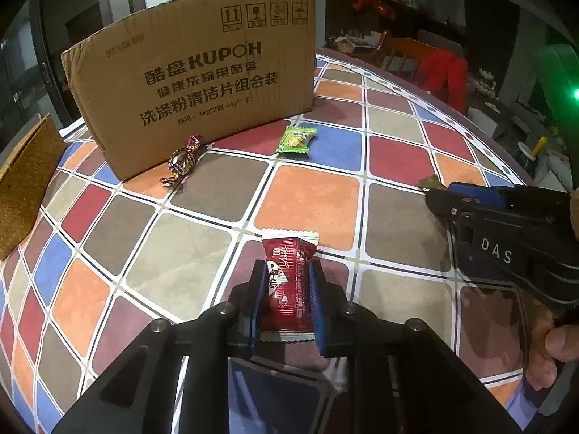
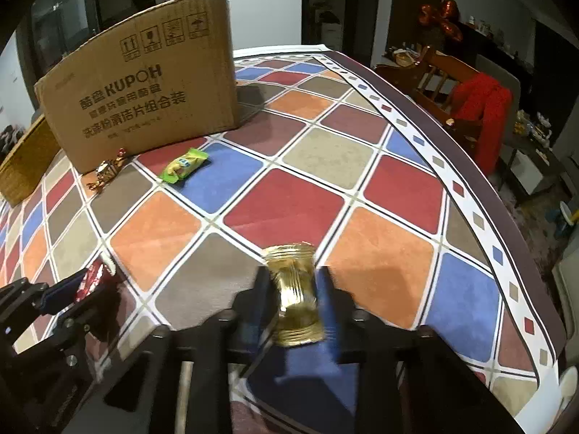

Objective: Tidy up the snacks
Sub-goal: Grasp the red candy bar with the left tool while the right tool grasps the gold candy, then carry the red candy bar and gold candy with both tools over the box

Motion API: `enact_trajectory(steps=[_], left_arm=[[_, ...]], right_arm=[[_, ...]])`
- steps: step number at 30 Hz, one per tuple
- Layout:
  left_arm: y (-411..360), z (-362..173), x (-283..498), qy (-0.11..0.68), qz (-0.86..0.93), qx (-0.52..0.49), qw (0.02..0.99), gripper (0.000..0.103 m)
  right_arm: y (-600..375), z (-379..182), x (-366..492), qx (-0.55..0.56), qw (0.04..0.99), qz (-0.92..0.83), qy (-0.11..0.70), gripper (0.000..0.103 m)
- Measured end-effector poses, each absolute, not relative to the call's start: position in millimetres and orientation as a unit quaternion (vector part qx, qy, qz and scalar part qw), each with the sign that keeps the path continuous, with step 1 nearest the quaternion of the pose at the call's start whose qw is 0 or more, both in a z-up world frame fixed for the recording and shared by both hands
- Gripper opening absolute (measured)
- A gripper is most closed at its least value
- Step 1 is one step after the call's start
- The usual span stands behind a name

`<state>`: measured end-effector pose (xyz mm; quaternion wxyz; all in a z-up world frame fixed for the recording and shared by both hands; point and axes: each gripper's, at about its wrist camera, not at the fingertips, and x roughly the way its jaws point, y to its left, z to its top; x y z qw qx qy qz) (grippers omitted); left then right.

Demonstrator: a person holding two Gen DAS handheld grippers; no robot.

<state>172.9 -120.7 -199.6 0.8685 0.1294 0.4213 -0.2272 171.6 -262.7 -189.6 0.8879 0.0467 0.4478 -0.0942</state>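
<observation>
Red foil snack packet (image 1: 287,282) sits lengthwise between the left gripper (image 1: 286,289) pads, jaws clenched on its long sides, packet low over the checkered tablecloth (image 1: 311,199). Right gripper (image 2: 295,296) is clamped on a gold wrapped candy (image 2: 295,300), pinched at the waist so the ends flare. Green packet (image 1: 295,140) and twist-wrapped candy (image 1: 182,161) lie loose near the cardboard box (image 1: 202,72), the likely drop spot. Side grips look chosen for a clean release.
</observation>
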Motion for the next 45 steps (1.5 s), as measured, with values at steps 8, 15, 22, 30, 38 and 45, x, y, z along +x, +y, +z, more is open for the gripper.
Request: enact_trajectory(steps=[8,15,22,30,38,45], left_arm=[[-120.9,-196.4,173.7,0.421,-0.220,0.132,0.870,0.022],[-118.3,-183.3,174.7,0.410,-0.213,0.128,0.878,0.022],[-112.3,-175.2,176.9,0.410,-0.203,0.121,0.881,0.022],[-107.3,-159.0,178.9,0.397,-0.192,0.113,0.890,0.022],[-101.7,-139.0,182.2,0.384,-0.184,0.099,0.899,0.022],[-94.3,-122.5,185.7,0.377,-0.174,0.089,0.905,0.022]], right_arm=[[-263.6,-182.6,164.1,0.048,0.895,-0.097,0.434,0.021],[-260.9,-171.3,160.8,0.052,0.900,-0.092,0.423,0.021],[-255.4,-155.2,157.9,0.043,0.908,-0.085,0.407,0.021],[-250.2,-140.2,156.4,0.040,0.915,-0.078,0.394,0.021],[-244.6,-117.6,158.9,0.035,0.923,-0.074,0.377,0.021],[-238.3,-97.4,163.3,0.029,0.929,-0.070,0.361,0.021]])
